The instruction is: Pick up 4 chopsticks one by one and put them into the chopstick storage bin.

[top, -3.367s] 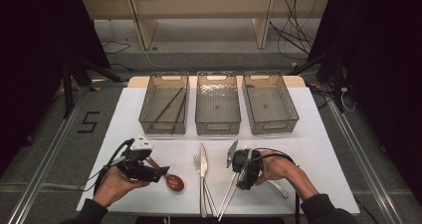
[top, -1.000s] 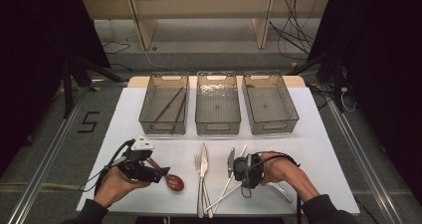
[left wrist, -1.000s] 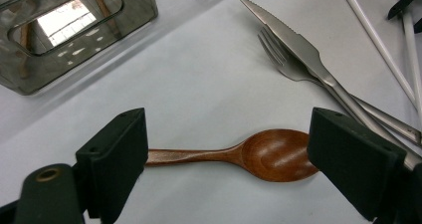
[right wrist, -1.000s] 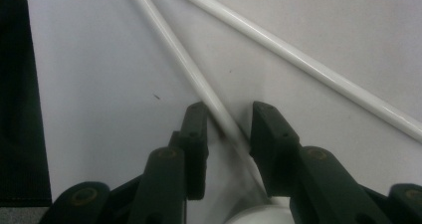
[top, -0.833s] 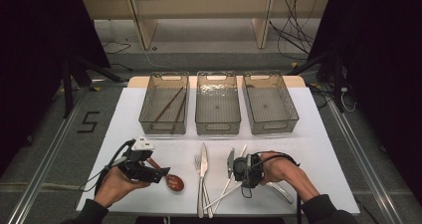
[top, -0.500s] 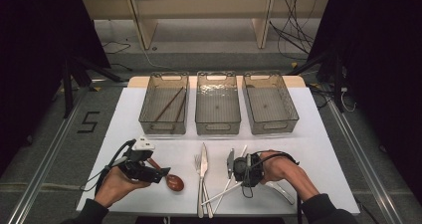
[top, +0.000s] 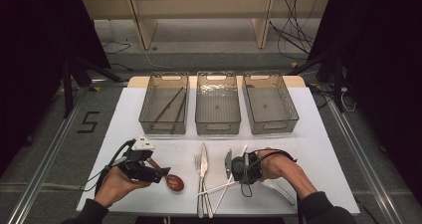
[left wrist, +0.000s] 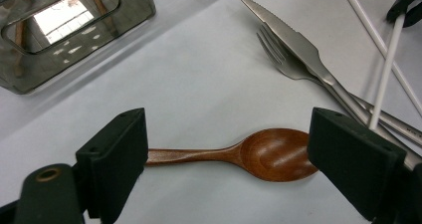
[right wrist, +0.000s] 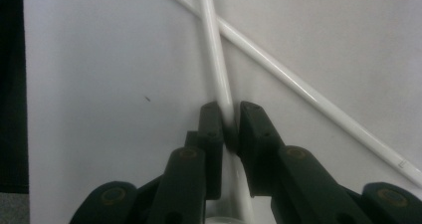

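my right gripper (right wrist: 230, 118) has just been closing, now pinching a thin white plastic chopstick (right wrist: 213, 50) that crosses another white chopstick (right wrist: 298, 87) on the bare white table (right wrist: 99, 59).

Desk (top: 318, 149) inventory:
- clear bins (top: 218, 104): three, in a row along the far edge
- brown sticks (top: 169, 104): two, in the left bin
- wooden spoon (top: 171, 180): one
- metal knife (top: 203, 159): one
- metal fork (top: 197, 164): one
- white chopsticks (top: 219, 186): two, crossed near the front edge
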Tool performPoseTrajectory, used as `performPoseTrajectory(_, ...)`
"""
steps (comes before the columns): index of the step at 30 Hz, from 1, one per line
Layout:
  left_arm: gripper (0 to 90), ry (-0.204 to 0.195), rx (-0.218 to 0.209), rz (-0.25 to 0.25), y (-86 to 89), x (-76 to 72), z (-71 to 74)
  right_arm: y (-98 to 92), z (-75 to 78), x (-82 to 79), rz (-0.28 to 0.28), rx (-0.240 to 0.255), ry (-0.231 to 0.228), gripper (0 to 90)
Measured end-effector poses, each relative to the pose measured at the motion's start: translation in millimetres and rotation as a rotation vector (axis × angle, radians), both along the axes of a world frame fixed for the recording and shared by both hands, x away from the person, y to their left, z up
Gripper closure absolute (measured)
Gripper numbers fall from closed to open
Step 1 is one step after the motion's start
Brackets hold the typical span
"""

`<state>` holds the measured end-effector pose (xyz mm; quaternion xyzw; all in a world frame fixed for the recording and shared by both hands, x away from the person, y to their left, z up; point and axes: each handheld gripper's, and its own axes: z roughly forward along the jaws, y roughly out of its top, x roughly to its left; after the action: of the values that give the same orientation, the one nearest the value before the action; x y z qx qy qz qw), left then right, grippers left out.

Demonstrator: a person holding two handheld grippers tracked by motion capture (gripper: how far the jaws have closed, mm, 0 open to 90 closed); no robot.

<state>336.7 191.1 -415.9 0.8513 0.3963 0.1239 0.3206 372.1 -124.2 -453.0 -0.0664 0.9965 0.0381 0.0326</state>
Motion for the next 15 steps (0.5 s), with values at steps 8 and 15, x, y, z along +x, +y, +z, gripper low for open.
performPoseTrajectory(8,15.7,0.0,-0.001,0.002,0.1,0.2,-0.1,-0.1,0.5,0.8,0.017,-0.001,-0.014,83.3)
performPoseTrajectory(15,15.7,0.0,-0.002,0.003,0.2,0.3,0.0,-1.1,1.2,2.3,0.021,0.01,-0.026,84.9)
